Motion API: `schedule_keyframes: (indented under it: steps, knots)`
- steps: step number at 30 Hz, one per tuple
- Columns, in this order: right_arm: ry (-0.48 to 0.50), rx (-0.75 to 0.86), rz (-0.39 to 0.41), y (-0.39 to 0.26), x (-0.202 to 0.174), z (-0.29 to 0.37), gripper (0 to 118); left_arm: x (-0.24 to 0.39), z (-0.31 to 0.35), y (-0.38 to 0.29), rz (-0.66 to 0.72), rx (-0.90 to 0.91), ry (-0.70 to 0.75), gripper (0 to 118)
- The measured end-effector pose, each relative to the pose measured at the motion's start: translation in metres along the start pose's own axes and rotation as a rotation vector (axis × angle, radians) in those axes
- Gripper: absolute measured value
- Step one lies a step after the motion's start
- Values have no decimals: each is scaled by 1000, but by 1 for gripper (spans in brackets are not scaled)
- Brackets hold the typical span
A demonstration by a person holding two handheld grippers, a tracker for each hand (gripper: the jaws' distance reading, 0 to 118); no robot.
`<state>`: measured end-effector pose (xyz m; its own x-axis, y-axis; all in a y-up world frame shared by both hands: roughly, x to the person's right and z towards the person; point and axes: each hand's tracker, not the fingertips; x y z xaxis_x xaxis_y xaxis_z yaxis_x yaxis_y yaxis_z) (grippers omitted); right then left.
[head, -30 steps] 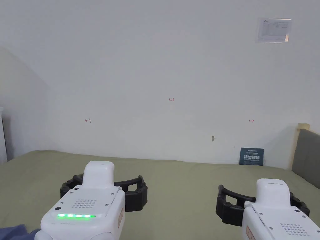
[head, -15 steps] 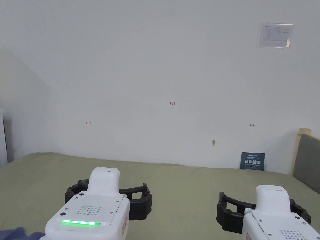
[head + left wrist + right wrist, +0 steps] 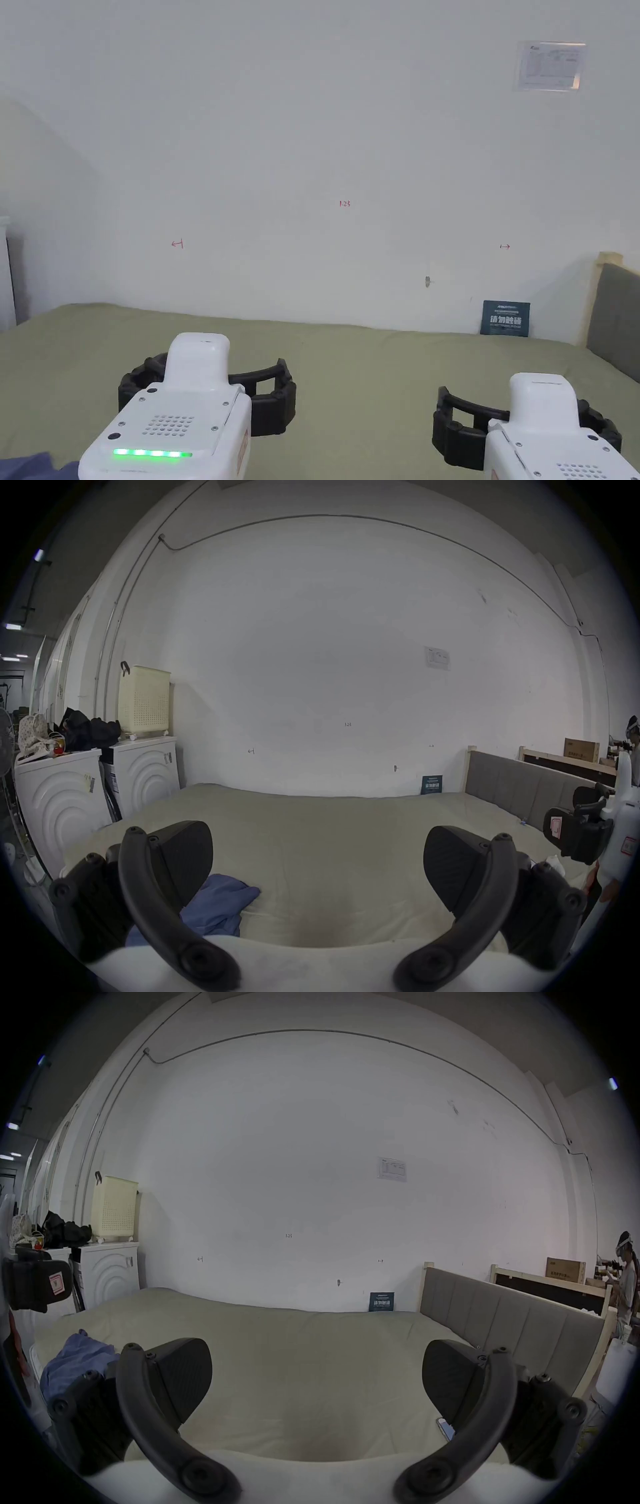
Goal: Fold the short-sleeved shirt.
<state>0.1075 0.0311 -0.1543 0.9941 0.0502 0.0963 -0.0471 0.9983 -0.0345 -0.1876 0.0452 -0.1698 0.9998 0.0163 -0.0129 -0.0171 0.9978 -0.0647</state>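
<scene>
A crumpled blue short-sleeved shirt [image 3: 221, 909] lies on the near left part of the bed; its edge shows at the bottom left of the head view [image 3: 25, 465] and at the left of the right gripper view [image 3: 76, 1355]. My left gripper [image 3: 206, 382] hovers over the bed just right of the shirt, jaws wide apart and empty [image 3: 317, 854]. My right gripper [image 3: 525, 409] hangs level with it farther right, also open and empty [image 3: 317, 1366]. Neither touches the shirt.
The bed [image 3: 362, 375] has an olive sheet and meets a white wall. A grey headboard [image 3: 502, 1324] runs along its right side. A phone [image 3: 445, 1428] lies near the right edge. White washing machines [image 3: 69, 809] and a cream basket [image 3: 143, 701] stand left. A person [image 3: 627, 1286] is far right.
The head camera bobbed slightly. Both grippers stay open and hover in almost the same spots over the bed; the shirt has not moved.
</scene>
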Motion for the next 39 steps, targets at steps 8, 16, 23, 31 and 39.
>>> schedule_keyframes:
  steps: [8,16,23,31,39]
  knots:
    - [-5,5,3,-2,0,-1,118,0,-1,-1,-1,1,-30,118]
    - [-1,-12,-2,-2,1,-4,117,2,-1,0,-36,-12,-9,118]
    - [-23,4,26,-4,-5,1,0,7,-5,-7,-56,-50,-25,25]
    - [-42,-8,-44,-8,9,-1,0,4,-3,-8,-20,-64,-68,0]
    - [-48,-30,-36,-7,10,0,0,6,-3,-8,-18,-86,-89,0]
